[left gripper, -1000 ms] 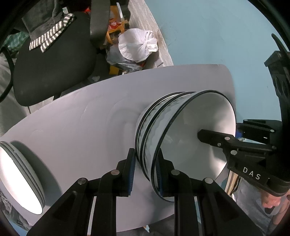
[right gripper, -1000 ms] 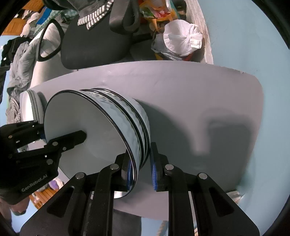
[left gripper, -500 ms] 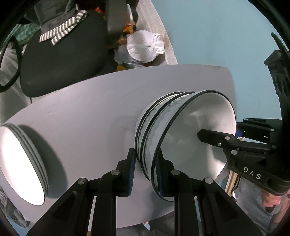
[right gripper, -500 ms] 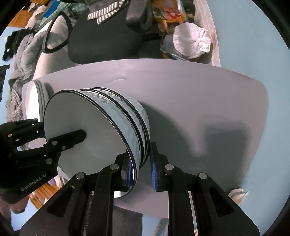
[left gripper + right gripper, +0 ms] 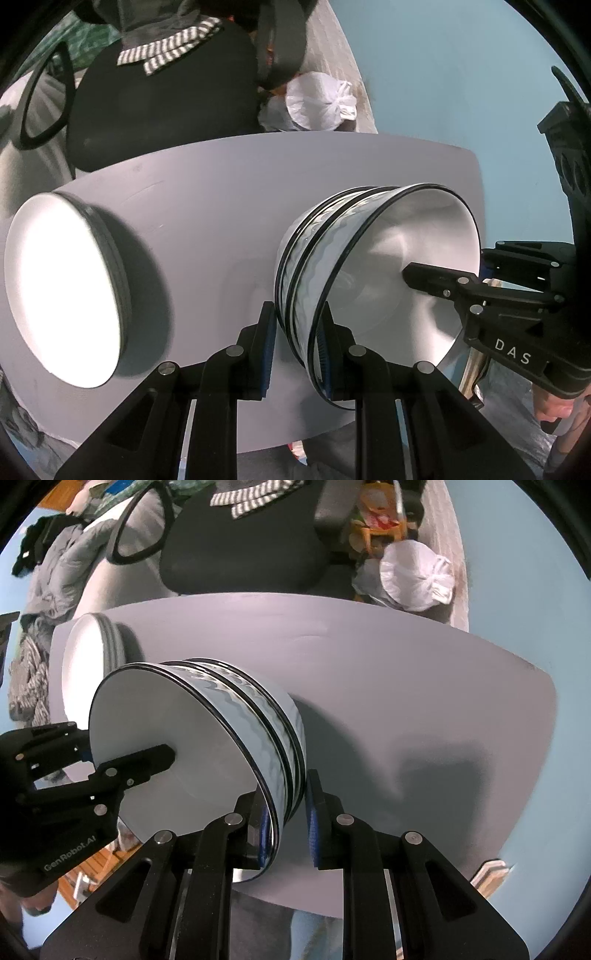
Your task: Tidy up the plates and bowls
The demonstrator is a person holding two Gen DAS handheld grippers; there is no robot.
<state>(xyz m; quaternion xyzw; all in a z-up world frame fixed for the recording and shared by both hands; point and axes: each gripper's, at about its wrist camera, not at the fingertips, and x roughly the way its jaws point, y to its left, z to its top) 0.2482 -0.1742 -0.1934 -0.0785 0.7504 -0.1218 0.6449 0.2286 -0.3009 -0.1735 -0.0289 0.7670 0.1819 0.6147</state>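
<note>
Bowls (image 5: 373, 266), stacked, hang over the surface (image 5: 221, 192), rim pinched by left claw (image 5: 295, 350) and right claw (image 5: 286, 830); plates (image 5: 66, 288) beside.

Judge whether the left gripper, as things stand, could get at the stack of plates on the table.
Probably not yet: the left gripper is shut on the rim of the stacked bowls, shared with the right gripper. The table towards the plates lies bare.

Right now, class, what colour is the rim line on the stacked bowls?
Black, a thin line round each white bowl's rim on the stacked bowls; clearest in the left wrist view.
</note>
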